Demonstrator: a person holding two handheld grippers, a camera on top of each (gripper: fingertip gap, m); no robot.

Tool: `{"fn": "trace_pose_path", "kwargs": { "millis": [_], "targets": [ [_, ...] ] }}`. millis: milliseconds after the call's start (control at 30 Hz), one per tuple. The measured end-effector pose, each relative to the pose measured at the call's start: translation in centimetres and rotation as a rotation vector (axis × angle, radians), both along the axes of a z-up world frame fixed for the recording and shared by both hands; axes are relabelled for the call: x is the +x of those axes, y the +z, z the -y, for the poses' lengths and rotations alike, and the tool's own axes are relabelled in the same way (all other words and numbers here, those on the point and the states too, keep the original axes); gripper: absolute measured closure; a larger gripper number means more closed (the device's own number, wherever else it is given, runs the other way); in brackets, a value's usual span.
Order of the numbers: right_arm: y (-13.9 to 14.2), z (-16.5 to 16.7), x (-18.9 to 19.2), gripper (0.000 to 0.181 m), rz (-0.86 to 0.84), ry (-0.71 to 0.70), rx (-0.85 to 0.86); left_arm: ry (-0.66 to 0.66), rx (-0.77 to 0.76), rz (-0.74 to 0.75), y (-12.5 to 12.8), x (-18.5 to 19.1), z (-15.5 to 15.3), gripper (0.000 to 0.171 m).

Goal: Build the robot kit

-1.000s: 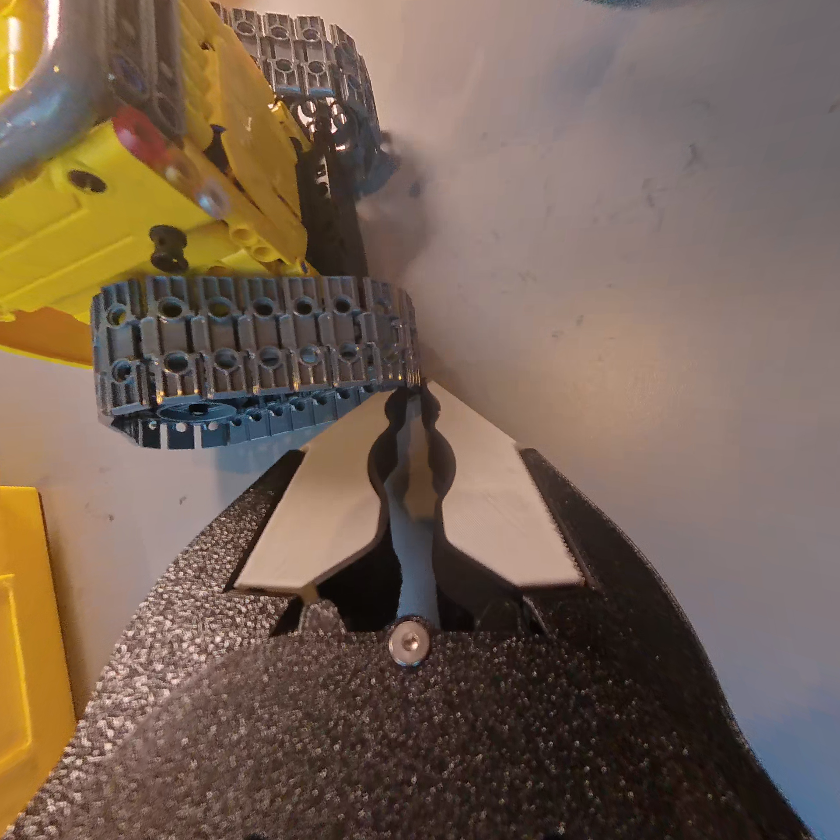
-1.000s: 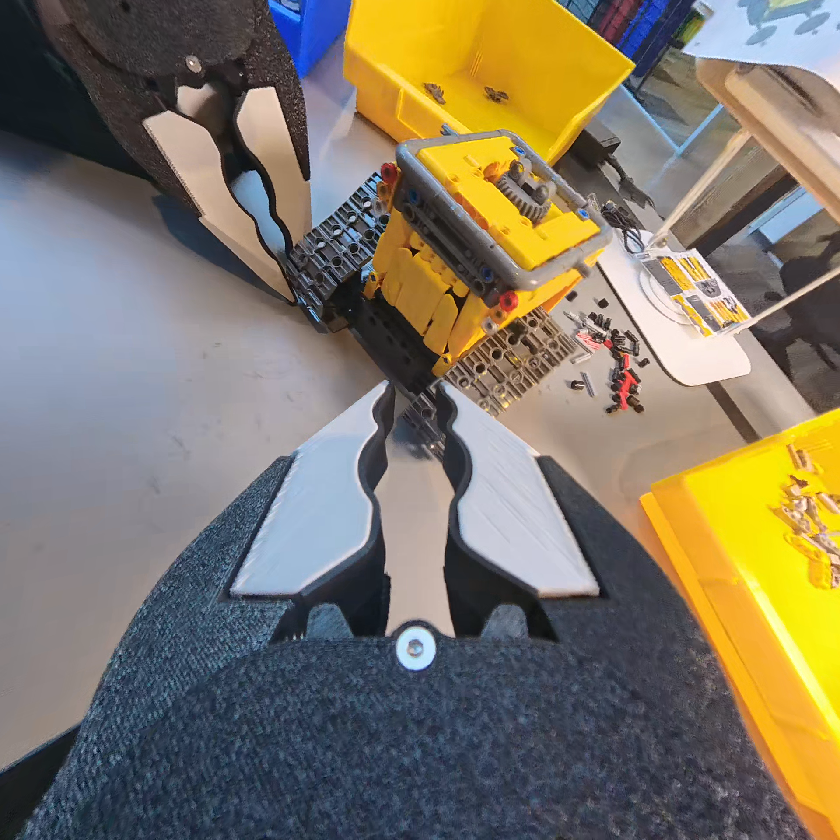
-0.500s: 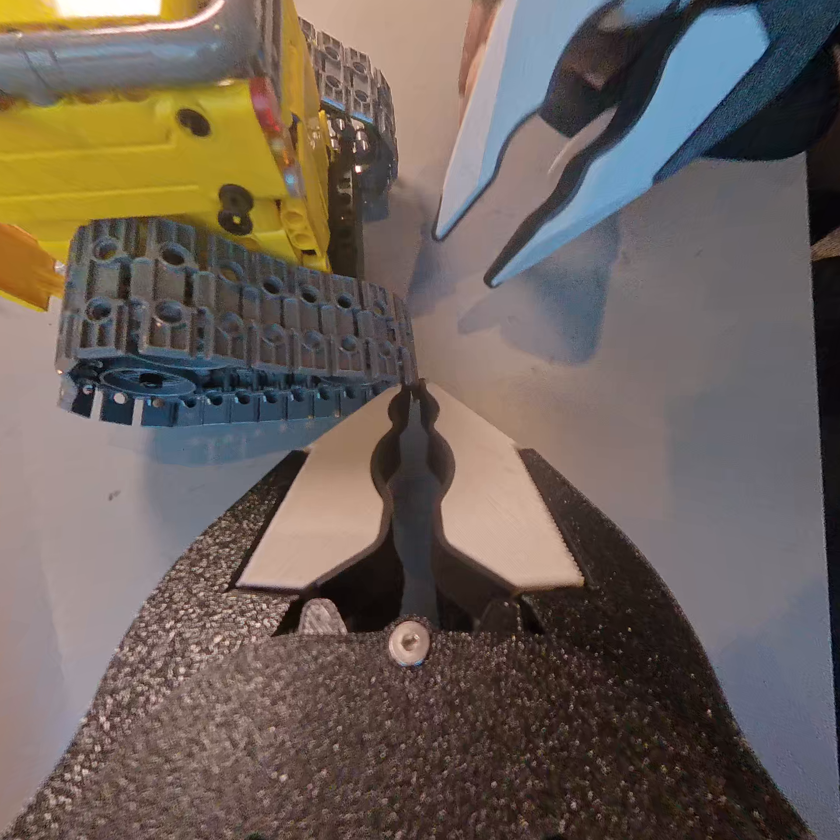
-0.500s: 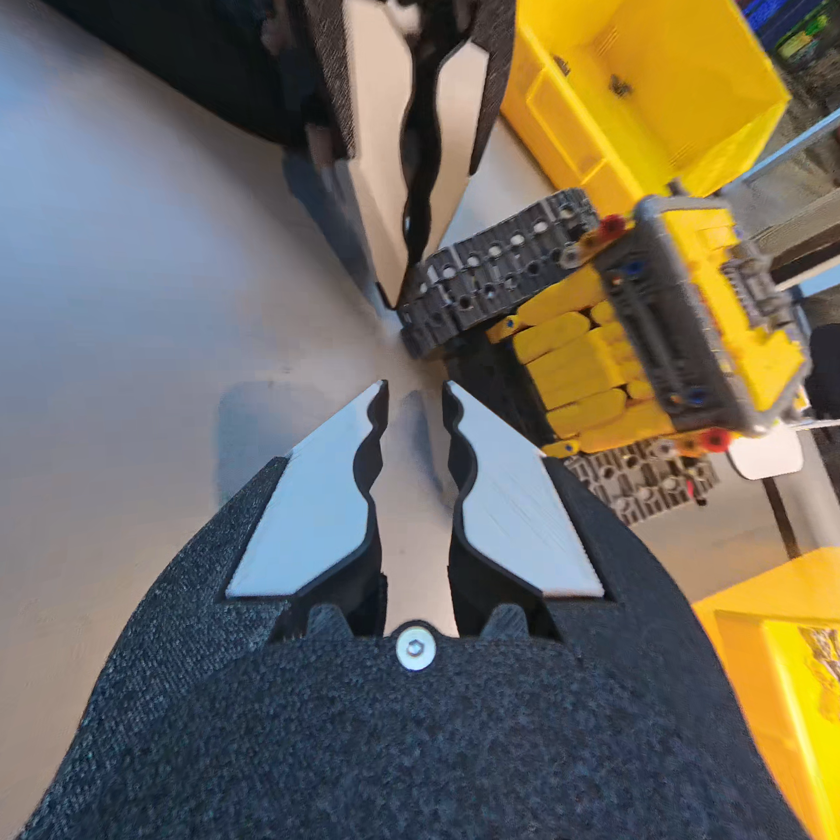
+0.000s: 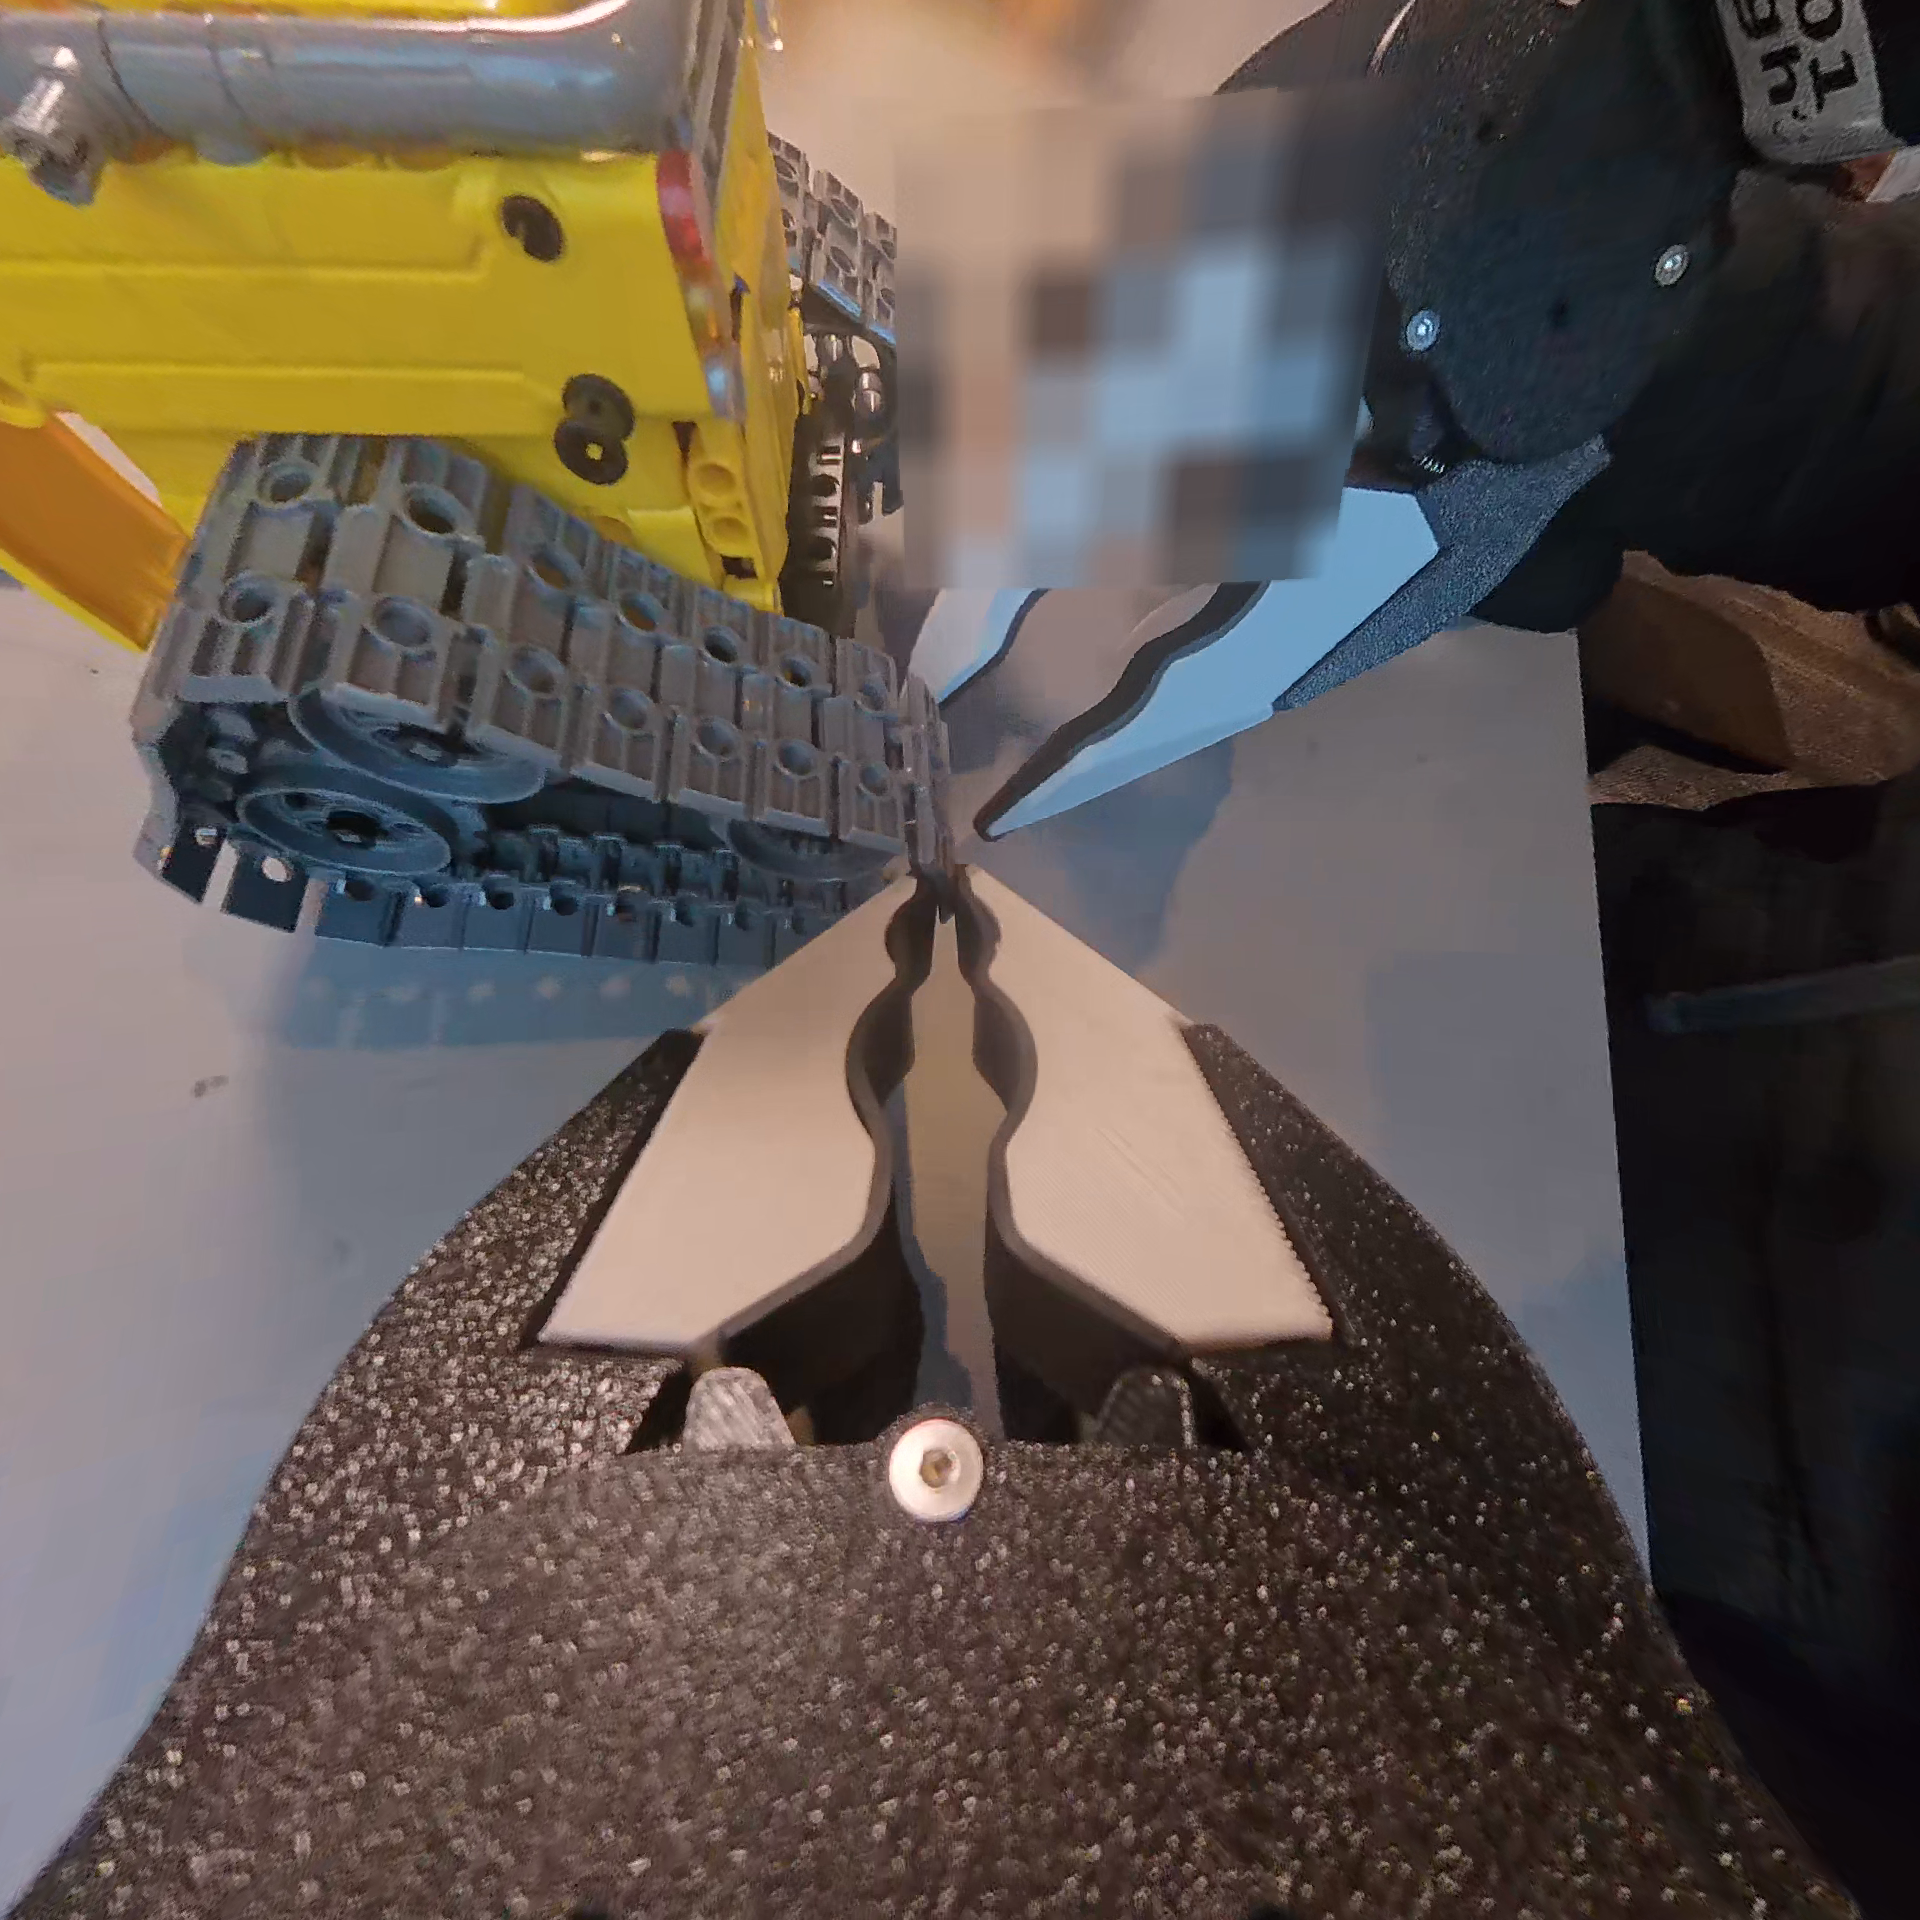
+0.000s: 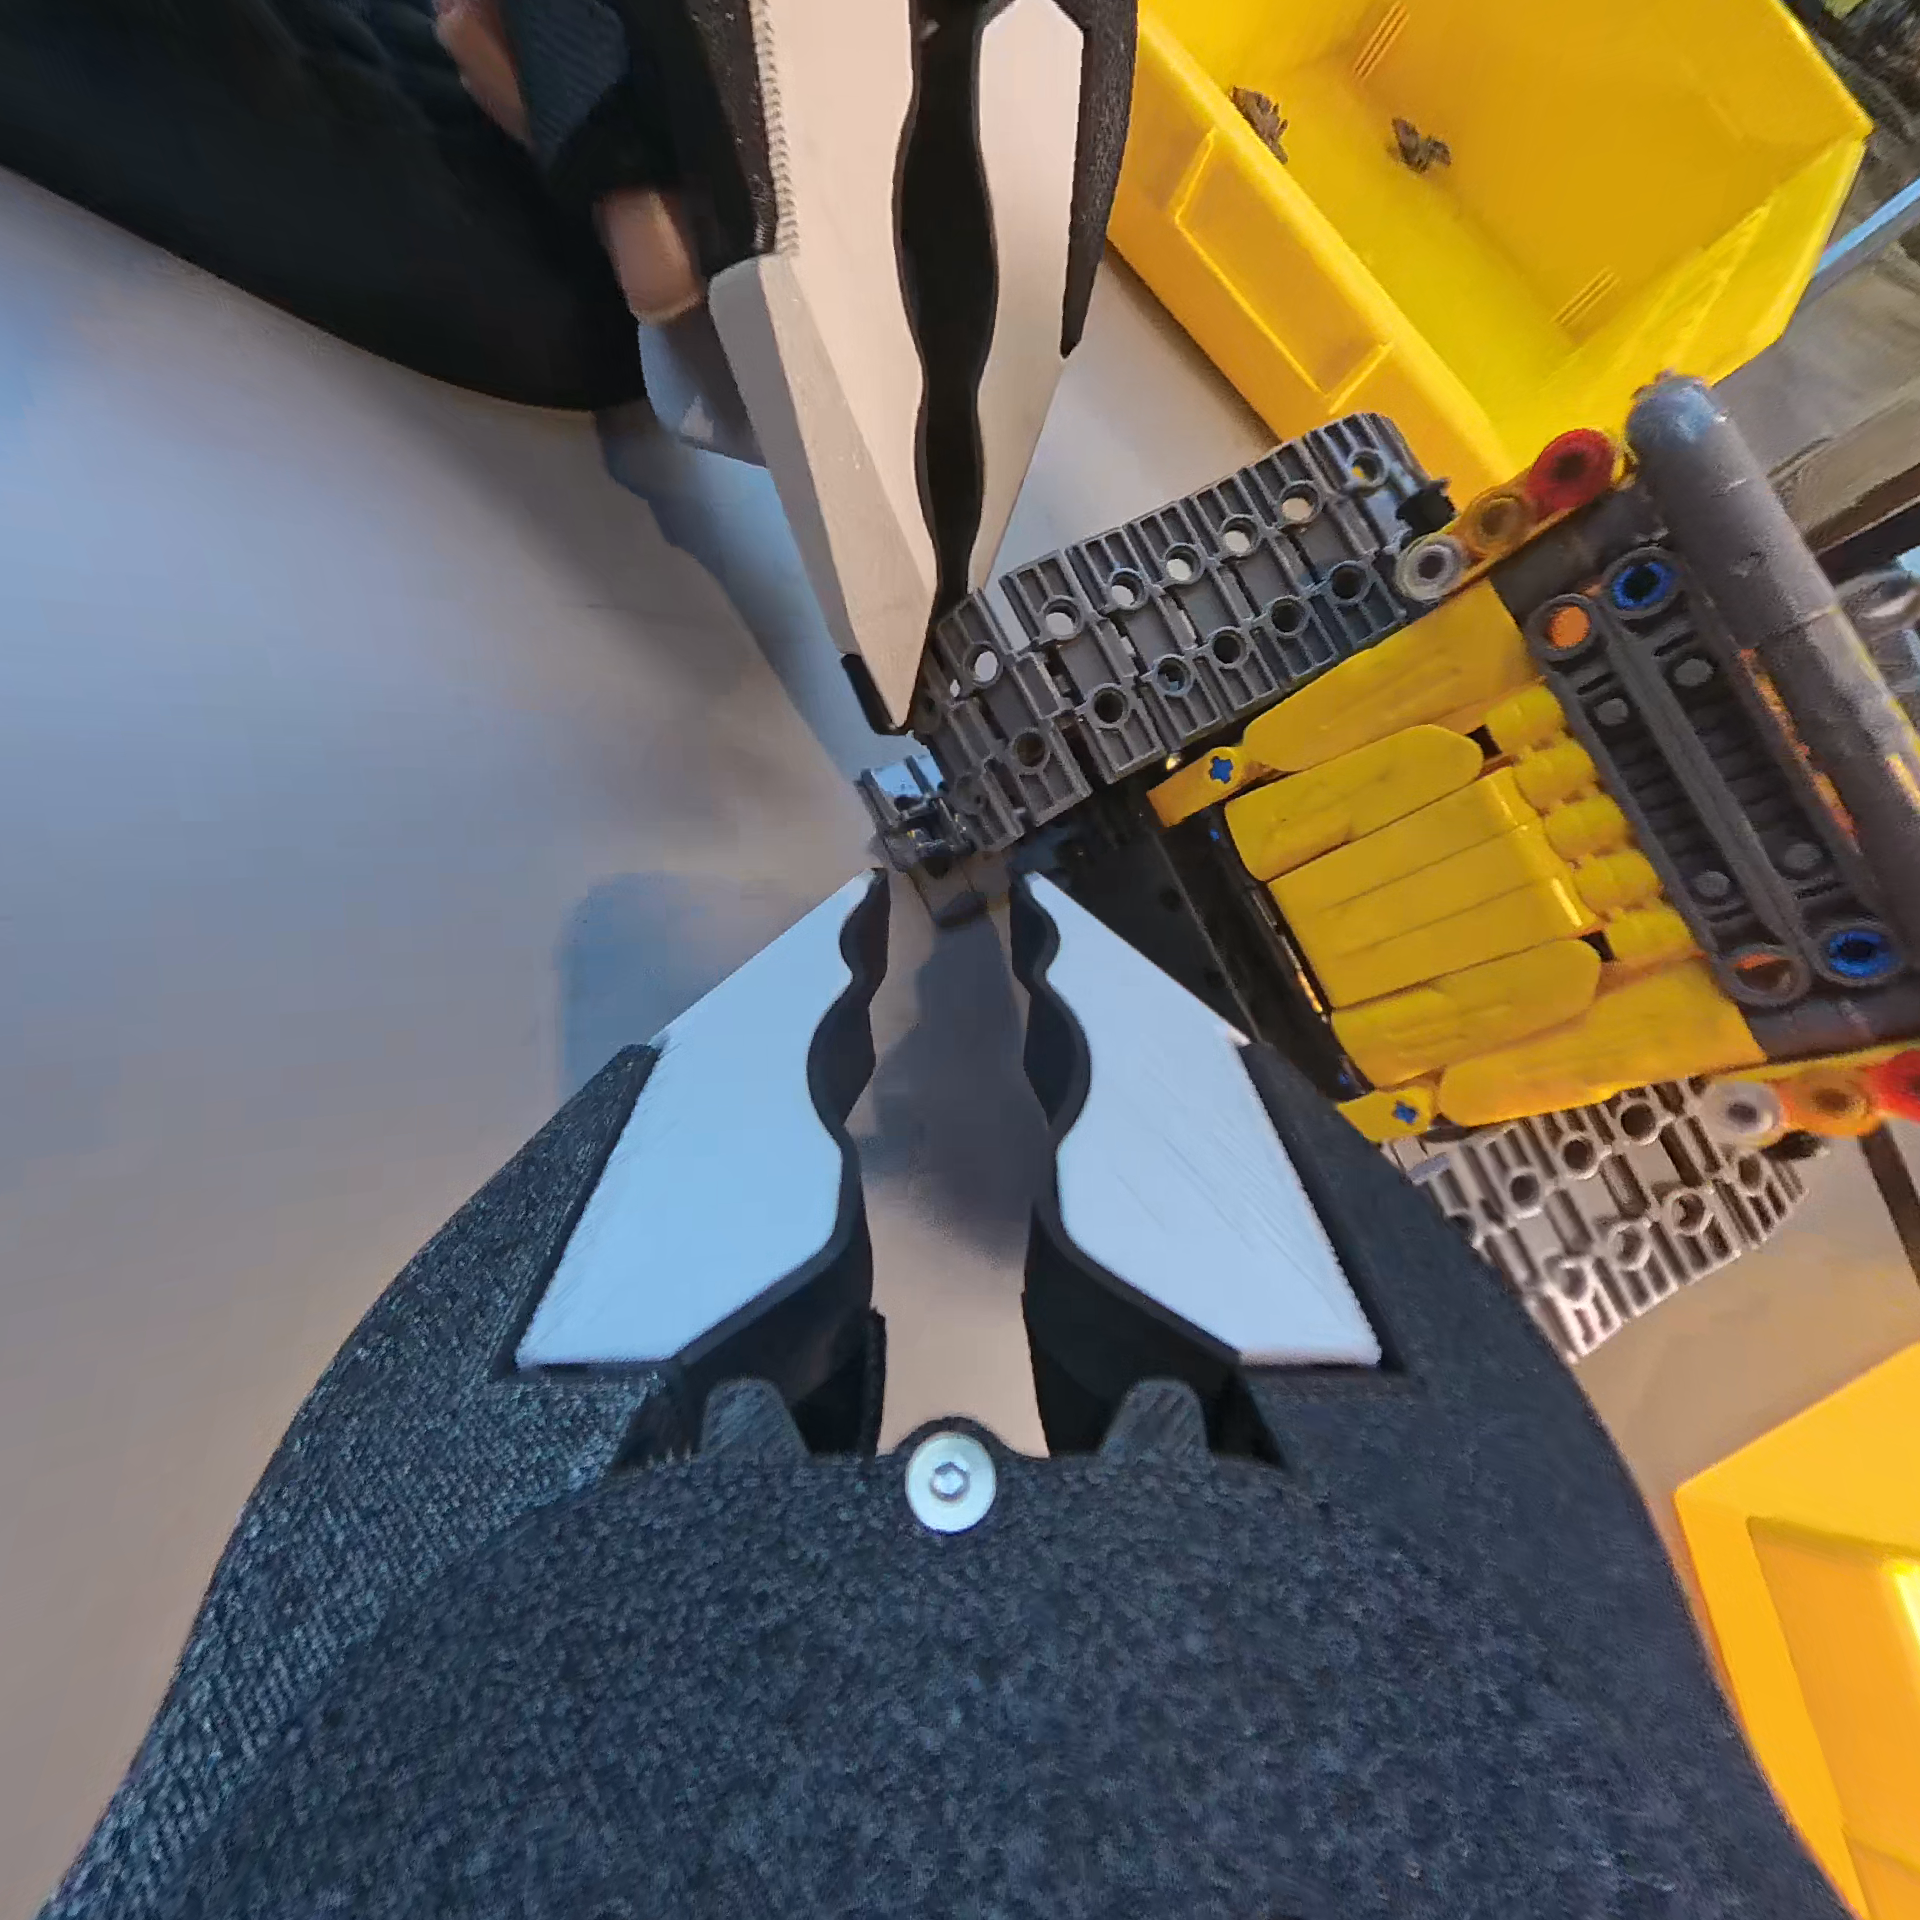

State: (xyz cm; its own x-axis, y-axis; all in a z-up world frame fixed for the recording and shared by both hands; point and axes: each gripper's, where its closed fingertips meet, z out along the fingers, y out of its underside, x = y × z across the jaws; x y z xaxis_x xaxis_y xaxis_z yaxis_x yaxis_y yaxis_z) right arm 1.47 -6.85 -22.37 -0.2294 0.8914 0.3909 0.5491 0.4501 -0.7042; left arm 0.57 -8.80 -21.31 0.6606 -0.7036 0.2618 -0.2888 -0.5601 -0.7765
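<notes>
On the pale grey surface [image 5: 1351, 1039] | left tongs [image 5: 940, 883] pinched on the yellow brick-built crawler's grey link track [image 5: 582, 686], steadying it | right tongs [image 6: 948, 891] narrowly parted, at the track's end.

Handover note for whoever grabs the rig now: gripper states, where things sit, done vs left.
Left gripper: shut on the end of the near grey track of the yellow tracked model, pinching its last links.
Right gripper: open, tips at that same track end, not closed on it.
The model stands on the grey table; its other track is on the far side. Yellow bin behind the model, another yellow bin at right.
Done: left grip set. Left: no goal given, so I cannot say.
</notes>
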Motion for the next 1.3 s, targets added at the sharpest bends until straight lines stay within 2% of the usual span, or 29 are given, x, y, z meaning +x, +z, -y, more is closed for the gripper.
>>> {"fn": "trace_pose_path", "kwargs": {
  "millis": [167,400,500,667,767,800,867,933,1000,1033,1133,1300],
  "targets": [
    [0.0,-0.5,-0.3,0.158,0.022,-0.006,0.015,-0.003,-0.005,-0.152,-2.0,-0.6,-0.1,0.17],
    [-0.6,-0.3,-0.9,0.159,0.036,-0.013,-0.043,0.012,0.034,-0.249,-2.7,-1.0,-0.6,0.17],
    [-0.8,-0.5,-0.7,0.159,0.064,-0.01,0.0,0.016,0.07,-0.328,-3.2,-1.4,-0.7,0.169],
    [3.5,-1.1,0.4,0.159,-0.085,-0.02,0.051,0.04,0.1,-0.33,-2.7,-2.0,-0.6,0.165],
    [7.8,-3.2,1.3,0.155,-0.242,-0.099,0.238,0.041,0.118,-0.273,-1.7,-2.1,-0.2,0.163],
    [9.0,-4.0,1.5,0.148,-0.262,-0.118,0.311,0.041,0.118,-0.259,-1.5,-2.0,-0.2,0.162],
    [9.6,-5.3,1.0,0.126,-0.197,-0.118,0.425,0.037,0.121,-0.251,-1.5,-1.9,-0.5,0.162],
    [8.4,-6.9,-0.1,0.118,-0.06,-0.101,0.494,0.033,0.116,-0.263,-1.6,-1.7,-0.9,0.163],
    [7.6,-7.4,-1.1,0.138,0.003,-0.024,0.489,0.059,0.119,-0.271,-1.4,-2.1,-1.5,0.162],
    [7.4,-7.8,-1.4,0.142,0.035,-0.01,0.497,0.073,0.12,-0.273,-1.3,-2.4,-1.7,0.169],
    [7.7,-8.0,-2.1,0.15,0.061,0.054,0.541,0.099,0.141,-0.216,-0.2,-2.7,-2.0,0.17],
    [8.4,-8.6,-3.1,0.155,0.022,0.069,0.575,0.137,0.158,-0.158,0.7,-3.6,-2.7,0.17]
  ]
}}
